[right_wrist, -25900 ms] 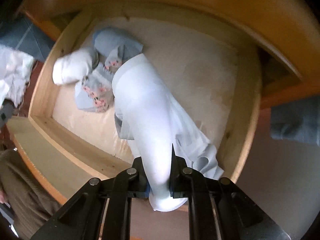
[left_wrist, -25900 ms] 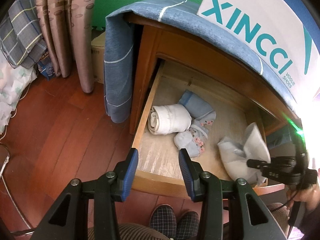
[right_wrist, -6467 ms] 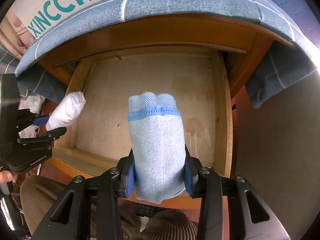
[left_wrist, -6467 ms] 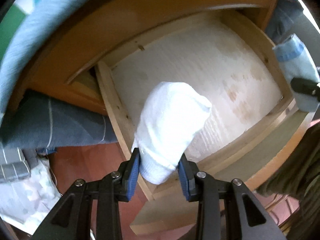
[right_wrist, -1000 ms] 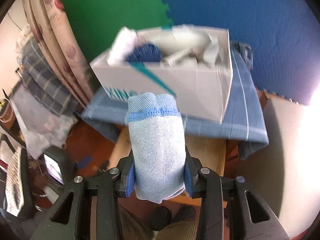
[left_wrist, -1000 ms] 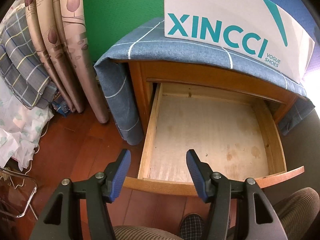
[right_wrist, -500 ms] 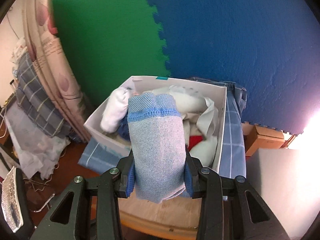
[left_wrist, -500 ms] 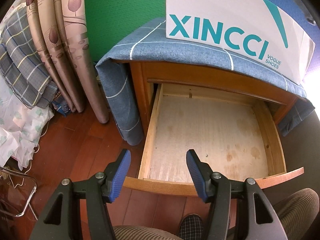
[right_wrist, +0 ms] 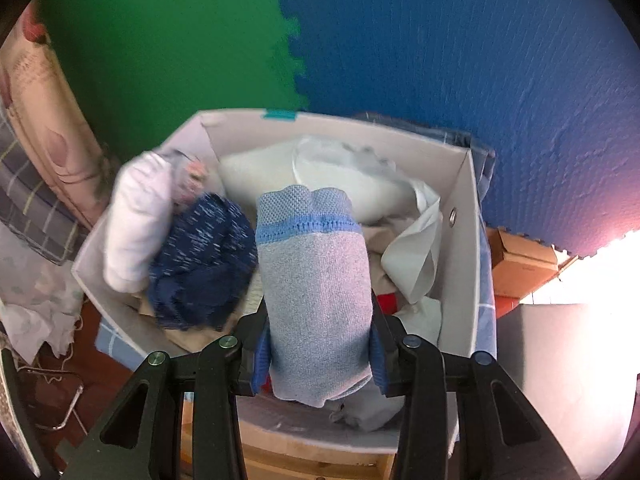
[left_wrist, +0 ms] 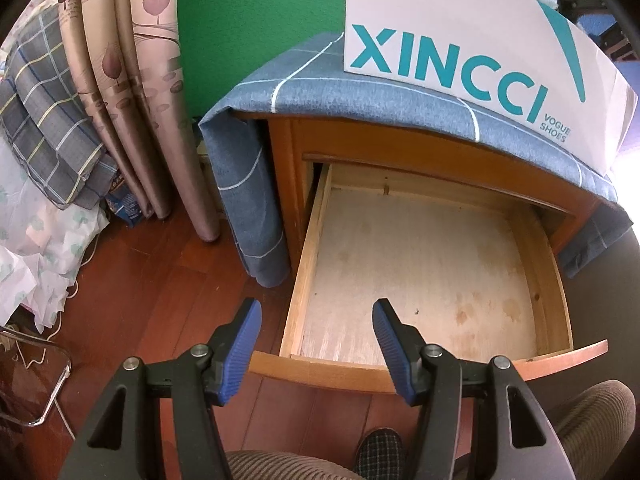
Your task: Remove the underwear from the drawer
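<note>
Right gripper [right_wrist: 318, 344] is clamping a rolled light-blue knit underwear bundle with a brighter blue band [right_wrist: 316, 280], now holding it directly over the open white cardboard shoe box [right_wrist: 466, 240] of clothes, where a second ago it was short of the box. Left gripper [left_wrist: 316, 340] is staying put with its blue pads apart and nothing between them, above the front of the bare pulled-out wooden drawer [left_wrist: 424, 276].

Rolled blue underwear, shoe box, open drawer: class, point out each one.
rolled blue underwear [right_wrist: 316, 280], right wrist view, middle of the roll
shoe box [right_wrist: 464, 248], right wrist view, right inner wall
open drawer [left_wrist: 420, 264], left wrist view, bare floor
</note>
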`<state>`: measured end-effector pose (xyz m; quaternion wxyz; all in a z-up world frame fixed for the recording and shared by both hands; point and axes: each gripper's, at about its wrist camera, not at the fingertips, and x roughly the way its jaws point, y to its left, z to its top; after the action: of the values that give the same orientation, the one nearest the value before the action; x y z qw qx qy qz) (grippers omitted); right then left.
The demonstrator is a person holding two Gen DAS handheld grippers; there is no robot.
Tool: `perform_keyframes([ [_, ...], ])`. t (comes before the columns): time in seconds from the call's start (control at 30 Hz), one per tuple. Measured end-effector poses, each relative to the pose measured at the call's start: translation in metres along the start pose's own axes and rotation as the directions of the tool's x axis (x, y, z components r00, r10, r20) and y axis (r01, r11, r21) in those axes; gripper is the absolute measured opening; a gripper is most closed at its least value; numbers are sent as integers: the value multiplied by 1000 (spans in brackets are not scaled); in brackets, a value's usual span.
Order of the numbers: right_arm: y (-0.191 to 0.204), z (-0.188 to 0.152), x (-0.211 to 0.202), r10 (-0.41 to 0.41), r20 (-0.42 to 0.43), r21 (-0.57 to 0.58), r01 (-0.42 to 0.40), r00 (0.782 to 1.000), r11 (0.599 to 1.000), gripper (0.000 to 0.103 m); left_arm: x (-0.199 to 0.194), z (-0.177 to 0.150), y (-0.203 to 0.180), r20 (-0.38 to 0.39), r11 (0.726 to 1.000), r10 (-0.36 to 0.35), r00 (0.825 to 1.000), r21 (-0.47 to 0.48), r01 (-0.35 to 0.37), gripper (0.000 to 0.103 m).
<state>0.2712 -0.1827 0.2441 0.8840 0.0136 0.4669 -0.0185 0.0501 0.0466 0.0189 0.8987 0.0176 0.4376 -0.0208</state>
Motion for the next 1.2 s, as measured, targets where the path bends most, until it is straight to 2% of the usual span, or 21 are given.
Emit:
perform_keyframes([
  [0.17, -3, -8, 22, -7, -49, 3, 7, 999, 1000, 40, 1, 1, -1, -8, 1000, 0, 1000, 6, 0, 59],
  [0.47, -4, -14, 22, -3, -36, 1, 3, 999, 1000, 46, 2, 1, -2, -10, 1000, 2, 1000, 16, -2, 59],
  [0.57, -1, -13, 14, 7, -16, -10, -7, 1000, 1000, 57, 3, 1, -2, -14, 1000, 1, 1000, 13, -1, 59],
  [0.6, 1, -13, 10, -1, -4, -18, 1, 1000, 1000, 73, 3, 1, -2, -15, 1000, 0, 1000, 14, 1, 59],
  [0.63, 3, -12, 6, -16, 8, -24, 16, 1000, 1000, 82, 3, 1, -2, -16, 1000, 0, 1000, 16, 1, 59],
  [0.67, 6, -13, 0, -31, 33, -36, 32, 999, 999, 83, 3, 1, -2, -15, 1000, 1, 1000, 17, 0, 59],
  [0.83, 7, -19, -31, -1, 90, -33, 4, 996, 999, 86, 3, 2, -1, -17, 1000, -8, 1000, 12, 8, 59],
  [0.93, 3, -37, -58, 27, 146, -16, -25, 989, 1000, 90, 2, 1, -2, -14, 1000, -8, 1000, 13, 8, 59],
  [1.03, -1, -70, -78, 32, 205, 3, -33, 978, 999, 96, 1, 1, -3, -10, 1000, -9, 1000, 16, 10, 59],
  [1.2, -10, -134, -79, 9, 241, 39, -19, 970, 999, 98, -1, 1, -3, -6, 1000, -20, 1000, 19, 20, 59],
])
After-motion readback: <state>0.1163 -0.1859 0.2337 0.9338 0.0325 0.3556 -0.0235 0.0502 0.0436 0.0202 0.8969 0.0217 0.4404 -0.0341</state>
